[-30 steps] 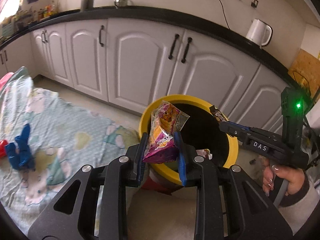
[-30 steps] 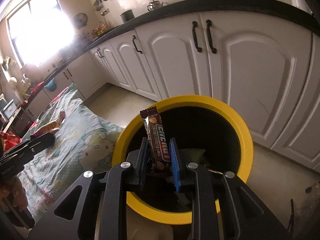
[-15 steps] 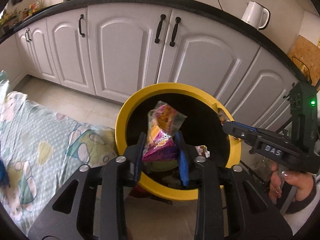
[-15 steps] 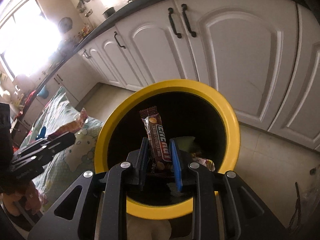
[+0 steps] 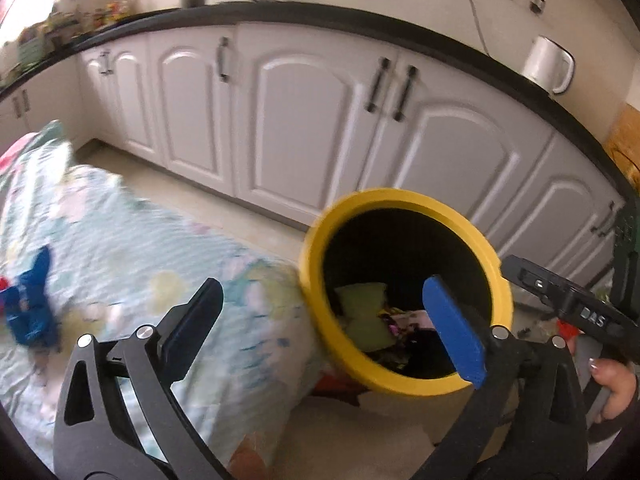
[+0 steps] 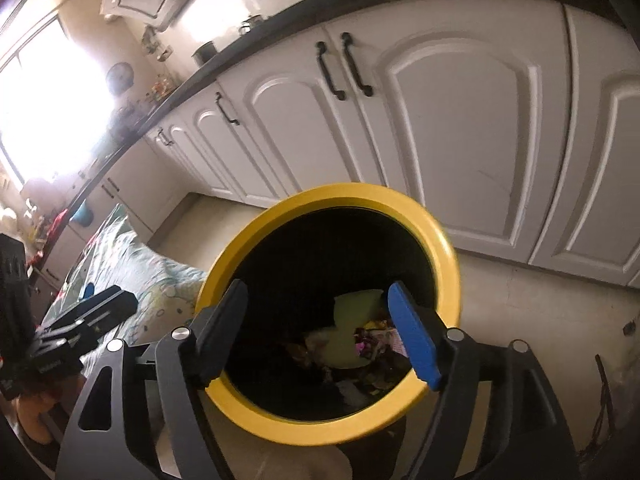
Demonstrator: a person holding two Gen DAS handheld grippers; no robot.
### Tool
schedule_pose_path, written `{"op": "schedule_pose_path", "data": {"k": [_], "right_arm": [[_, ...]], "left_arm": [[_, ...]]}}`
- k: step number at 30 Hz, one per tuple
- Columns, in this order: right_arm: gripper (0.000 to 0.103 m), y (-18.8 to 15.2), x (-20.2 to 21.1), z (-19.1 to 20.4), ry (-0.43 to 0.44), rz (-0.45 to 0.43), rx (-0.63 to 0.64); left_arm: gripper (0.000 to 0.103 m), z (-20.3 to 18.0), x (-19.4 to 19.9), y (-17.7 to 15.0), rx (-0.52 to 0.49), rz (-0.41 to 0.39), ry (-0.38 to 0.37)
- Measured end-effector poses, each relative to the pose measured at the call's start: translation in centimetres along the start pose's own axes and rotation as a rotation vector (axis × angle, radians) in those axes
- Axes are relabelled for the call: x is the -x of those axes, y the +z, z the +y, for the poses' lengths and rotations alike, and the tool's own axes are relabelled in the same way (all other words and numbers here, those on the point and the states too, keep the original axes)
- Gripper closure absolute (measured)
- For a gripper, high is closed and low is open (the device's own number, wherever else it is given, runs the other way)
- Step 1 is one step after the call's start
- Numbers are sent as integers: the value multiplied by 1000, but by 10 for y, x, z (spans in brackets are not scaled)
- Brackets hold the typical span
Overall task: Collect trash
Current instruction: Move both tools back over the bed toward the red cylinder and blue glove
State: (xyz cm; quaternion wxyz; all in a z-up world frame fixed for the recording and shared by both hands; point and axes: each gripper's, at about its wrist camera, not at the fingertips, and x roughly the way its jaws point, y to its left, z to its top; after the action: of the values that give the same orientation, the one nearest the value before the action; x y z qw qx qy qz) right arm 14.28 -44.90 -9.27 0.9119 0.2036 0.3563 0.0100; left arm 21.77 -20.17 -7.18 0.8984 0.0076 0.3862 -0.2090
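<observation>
The yellow-rimmed bin (image 5: pixel 400 196) stands on the floor beside the patterned cloth, dark inside. Several wrappers and a pale green packet (image 5: pixel 360 304) lie at its bottom. My left gripper (image 5: pixel 322 282) hovers at the bin's near left rim, its jaws opening wide with nothing between them. My right gripper (image 6: pixel 318 286) hangs over the bin (image 6: pixel 340 192) mouth, its jaws also opening, and nothing is between them either. The trash pile (image 6: pixel 360 340) shows below it. Each view shows the other gripper from the side: the right gripper (image 5: pixel 520 270), the left gripper (image 6: pixel 124 300).
A blue wrapper (image 5: pixel 32 312) lies on the patterned cloth (image 5: pixel 140 248) at the left. White cabinets (image 5: pixel 304 120) under a black counter run behind the bin, and a white kettle (image 5: pixel 546 64) stands on the counter. A hand (image 5: pixel 612 380) holds the right gripper.
Both grippers have opened. The purple snack pack has left the left jaws and the chocolate bar the right jaws. The left view has swung left, so the bin now sits to the right.
</observation>
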Motion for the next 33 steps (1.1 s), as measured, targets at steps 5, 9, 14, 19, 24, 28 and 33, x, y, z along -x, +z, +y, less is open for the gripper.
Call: {"op": "schedule_pose_path", "data": {"k": [5, 9, 14, 19, 24, 28, 33], "right_arm": [[30, 2, 2, 32, 41, -9, 71], [27, 2, 6, 63, 78, -23, 135], [24, 3, 6, 98, 121, -32, 206], [24, 0, -4, 138, 176, -1, 271], [24, -5, -13, 173, 213, 20, 326], [24, -8, -24, 203, 245, 42, 372], [24, -15, -39, 237, 272, 56, 435]], "left_arm": [[11, 33, 27, -1, 55, -57, 71], [11, 62, 48, -2, 105, -97, 123], [11, 97, 72, -6, 164, -133, 183], [11, 131, 96, -11, 223, -171, 242], [11, 160, 110, -18, 286, -183, 279], [11, 183, 118, -25, 338, -187, 306], [11, 218, 126, -38, 449, -183, 327]]}}
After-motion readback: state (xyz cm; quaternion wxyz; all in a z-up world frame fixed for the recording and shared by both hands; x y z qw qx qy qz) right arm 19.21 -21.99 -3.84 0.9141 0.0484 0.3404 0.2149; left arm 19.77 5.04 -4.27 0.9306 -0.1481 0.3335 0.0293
